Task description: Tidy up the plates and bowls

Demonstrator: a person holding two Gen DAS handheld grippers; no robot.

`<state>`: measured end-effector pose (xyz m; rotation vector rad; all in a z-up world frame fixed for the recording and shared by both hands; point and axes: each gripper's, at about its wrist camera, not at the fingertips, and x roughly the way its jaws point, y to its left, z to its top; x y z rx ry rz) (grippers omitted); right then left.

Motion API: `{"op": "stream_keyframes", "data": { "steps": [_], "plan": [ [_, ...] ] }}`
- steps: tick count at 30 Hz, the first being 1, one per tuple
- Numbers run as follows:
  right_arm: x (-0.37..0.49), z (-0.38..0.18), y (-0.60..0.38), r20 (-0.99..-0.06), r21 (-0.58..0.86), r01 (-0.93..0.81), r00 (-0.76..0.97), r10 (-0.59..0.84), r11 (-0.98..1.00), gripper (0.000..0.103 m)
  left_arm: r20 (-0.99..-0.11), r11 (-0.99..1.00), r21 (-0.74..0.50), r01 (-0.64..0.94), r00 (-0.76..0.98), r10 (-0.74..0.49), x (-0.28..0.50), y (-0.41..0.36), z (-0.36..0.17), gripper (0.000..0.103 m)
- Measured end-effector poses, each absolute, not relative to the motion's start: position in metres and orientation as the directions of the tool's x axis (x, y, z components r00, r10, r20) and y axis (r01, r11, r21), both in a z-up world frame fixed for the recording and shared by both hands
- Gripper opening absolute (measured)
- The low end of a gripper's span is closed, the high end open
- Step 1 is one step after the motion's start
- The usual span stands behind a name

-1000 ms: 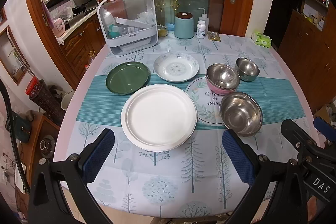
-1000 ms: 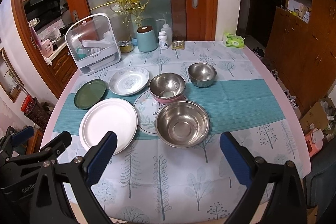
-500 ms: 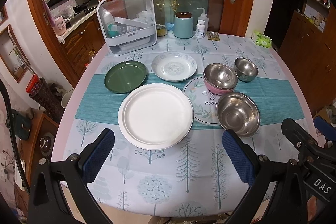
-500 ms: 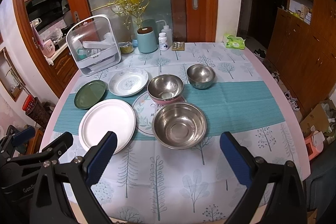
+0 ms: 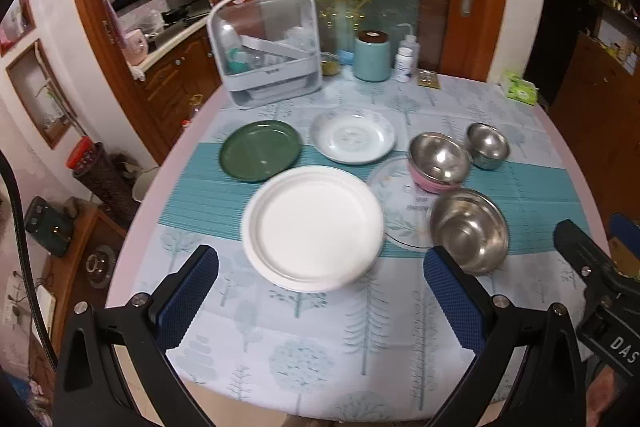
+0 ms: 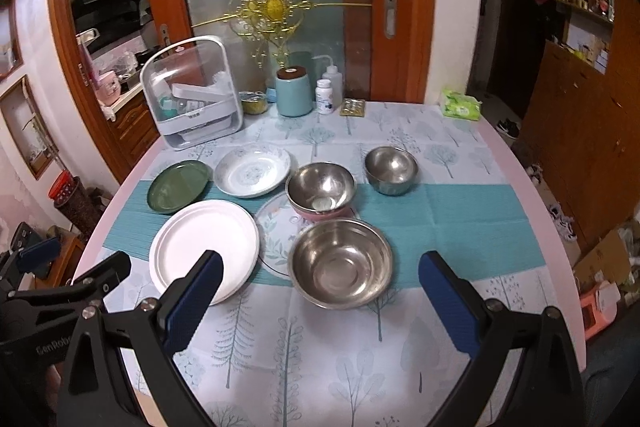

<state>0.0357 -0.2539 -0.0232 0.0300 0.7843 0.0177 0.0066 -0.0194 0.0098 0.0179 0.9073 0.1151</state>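
A large white plate point(image 5: 314, 227) point(image 6: 205, 245) lies nearest me on the round table. Behind it sit a green plate point(image 5: 260, 149) point(image 6: 179, 184) and a patterned white plate point(image 5: 353, 140) point(image 6: 252, 173). To the right stand a big steel bowl point(image 5: 470, 230) point(image 6: 342, 263), a steel bowl nested in a pink bowl point(image 5: 438, 161) point(image 6: 321, 190) and a small steel bowl point(image 5: 487, 145) point(image 6: 391, 169). My left gripper point(image 5: 320, 301) hovers open over the near table edge. My right gripper point(image 6: 320, 303) hovers open before the big bowl. Neither holds anything.
A flat round printed plate or mat point(image 6: 280, 227) lies under the pink bowl. At the back stand a clear dish rack point(image 5: 266, 61) point(image 6: 192, 99), a teal canister point(image 5: 372, 57), bottles and a green tissue pack point(image 6: 462, 106). Wooden cabinets flank the table.
Both grippers have drawn back and up a little, so the dishes look slightly farther; the left view has turned a bit to the left. Nothing on the table moved.
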Motion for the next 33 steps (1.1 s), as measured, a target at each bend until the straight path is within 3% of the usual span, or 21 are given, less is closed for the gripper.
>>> {"op": "stream_keyframes", "data": {
  "steps": [8,14,18,20,29,33],
  "plan": [
    [0.065,-0.023,-0.232,-0.704,0.037,-0.064,0.707,0.071,0.997,0.098,-0.771,0.982,0.074,-0.174,0.615,0.167,0.032,0.036,0.009,0.102],
    [0.099,-0.037,-0.208,-0.738,0.011,-0.056,0.673,0.046,0.998,0.089,-0.774,0.976,0.071,-0.207,0.605,0.185,0.064,0.091,-0.009,0.102],
    [0.126,-0.059,-0.187,-0.773,0.006,-0.063,0.633,0.045,0.998,0.083,-0.825,0.980,0.064,-0.190,0.541,0.159,0.095,0.126,-0.043,0.102],
    [0.140,-0.073,-0.175,-0.797,0.006,-0.077,0.602,0.052,0.997,0.074,-0.855,0.981,0.047,-0.187,0.500,0.136,0.111,0.142,-0.065,0.102],
    [0.196,-0.152,-0.134,-0.894,0.073,-0.181,0.425,0.145,0.981,0.065,-0.941,0.989,-0.116,-0.095,0.329,-0.078,0.177,0.183,-0.164,0.102],
    [0.220,-0.183,-0.132,-0.926,0.118,-0.205,0.331,0.182,0.972,0.056,-0.949,0.976,-0.212,-0.058,0.253,-0.191,0.197,0.186,-0.194,0.095]
  ]
}}
